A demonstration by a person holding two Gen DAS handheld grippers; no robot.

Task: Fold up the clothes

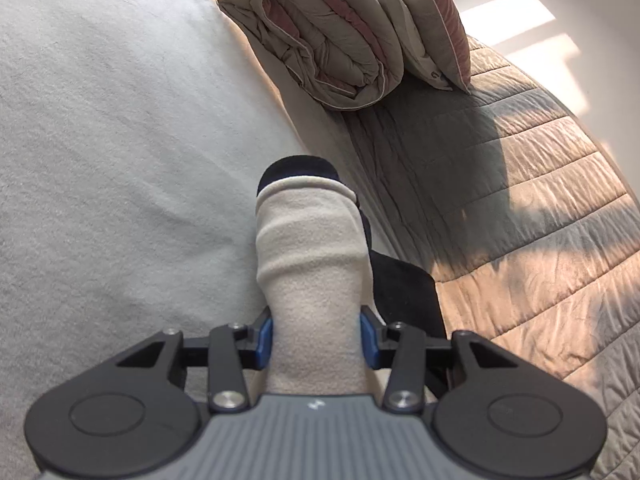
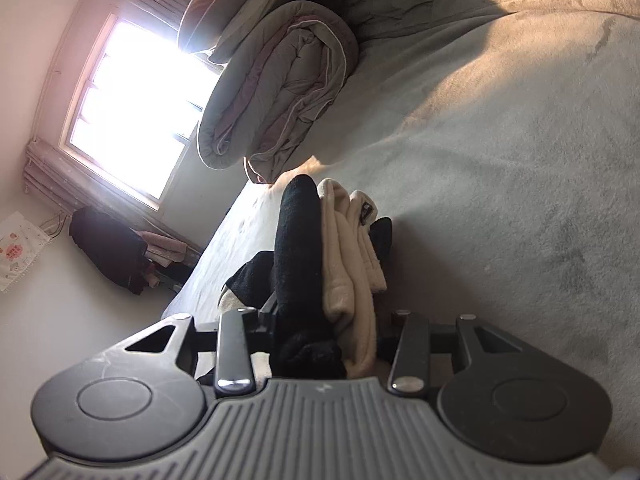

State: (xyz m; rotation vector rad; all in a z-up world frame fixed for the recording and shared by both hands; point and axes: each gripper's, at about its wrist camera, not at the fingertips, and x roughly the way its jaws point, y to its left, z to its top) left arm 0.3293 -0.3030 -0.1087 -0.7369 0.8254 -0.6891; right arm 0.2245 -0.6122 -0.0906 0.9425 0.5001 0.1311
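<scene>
The cream and black garment (image 1: 310, 276) covers most of the left gripper's blue fingers (image 1: 264, 342), and its lower end vanishes behind the gripper body. In the right wrist view, bunched fleece hides the right gripper's fingers entirely. The window (image 2: 136, 104) is blown out white.

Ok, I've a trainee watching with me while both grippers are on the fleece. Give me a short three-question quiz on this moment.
1. True or false: the left gripper is open and holds nothing.
2. In the right wrist view, which colours of fabric sit between the fingers of the right gripper? A) cream only B) black and cream C) pink only
3. What bulky item lies on the bed ahead of the garment?

Key
1. False: its blue pads press on the cream fleece.
2. B
3. A folded beige-and-pink quilt.
</scene>
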